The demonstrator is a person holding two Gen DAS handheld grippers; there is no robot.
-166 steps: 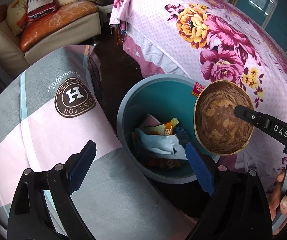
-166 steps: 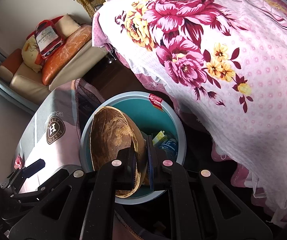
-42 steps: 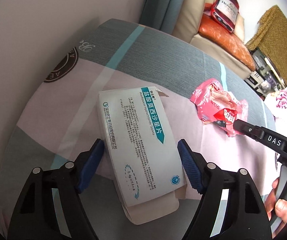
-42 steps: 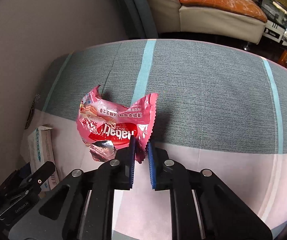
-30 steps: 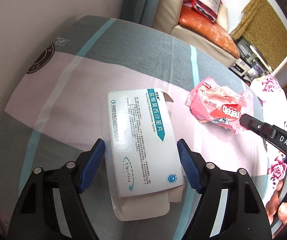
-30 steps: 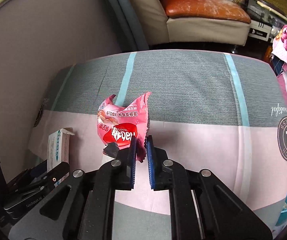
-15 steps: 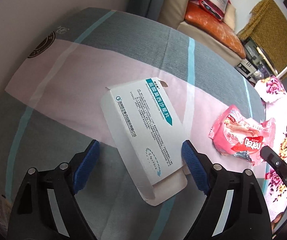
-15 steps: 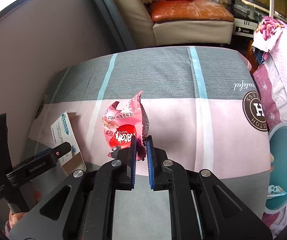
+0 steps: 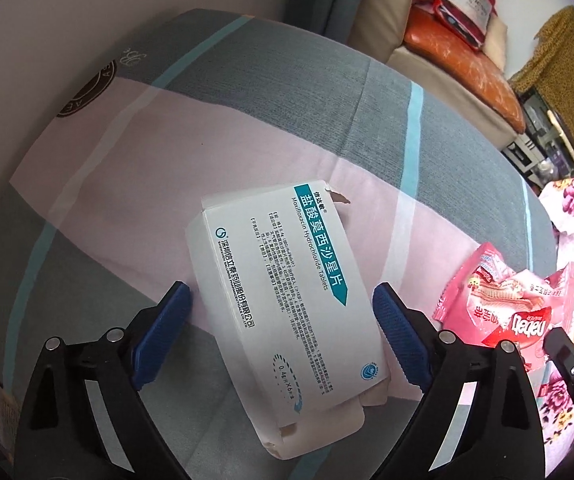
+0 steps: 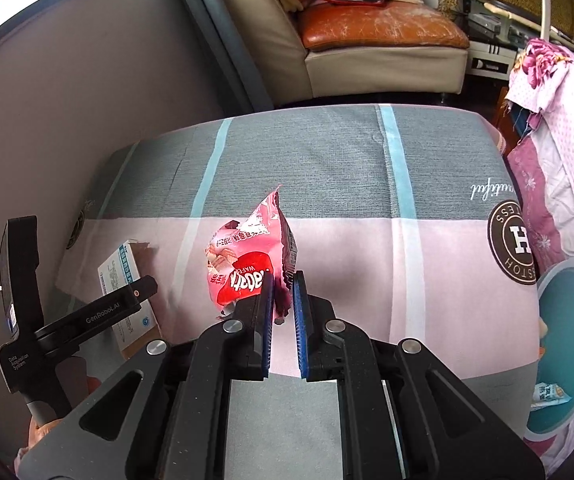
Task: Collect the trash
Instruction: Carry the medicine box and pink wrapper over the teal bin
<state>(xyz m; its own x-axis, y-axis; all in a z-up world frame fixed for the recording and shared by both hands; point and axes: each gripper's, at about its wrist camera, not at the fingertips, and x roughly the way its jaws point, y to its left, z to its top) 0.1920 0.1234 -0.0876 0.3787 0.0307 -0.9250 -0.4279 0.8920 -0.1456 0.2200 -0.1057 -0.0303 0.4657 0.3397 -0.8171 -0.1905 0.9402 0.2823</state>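
Note:
A white and teal medicine box point(image 9: 287, 288) lies on the pink and grey bedsheet point(image 9: 167, 168). My left gripper point(image 9: 283, 312) is open, one blue pad on each side of the box's near half. The box also shows in the right wrist view point(image 10: 127, 284). My right gripper point(image 10: 283, 300) is shut on the lower edge of a pink snack wrapper point(image 10: 247, 268) and holds it above the sheet. The wrapper shows at the right in the left wrist view point(image 9: 503, 308). The teal trash bin point(image 10: 567, 344) stands at the bed's right side.
A grey wall point(image 10: 67, 120) runs along the bed's left. A cream sofa point(image 10: 367, 40) with an orange cushion stands beyond the bed. A second bed with a floral pink cover point(image 10: 559, 92) is on the right. Wrappers lie in the bin.
My right gripper has lifted the pink wrapper higher and pulled back from the sheet, bringing the bin into view. My left gripper has moved closer around the medicine box.

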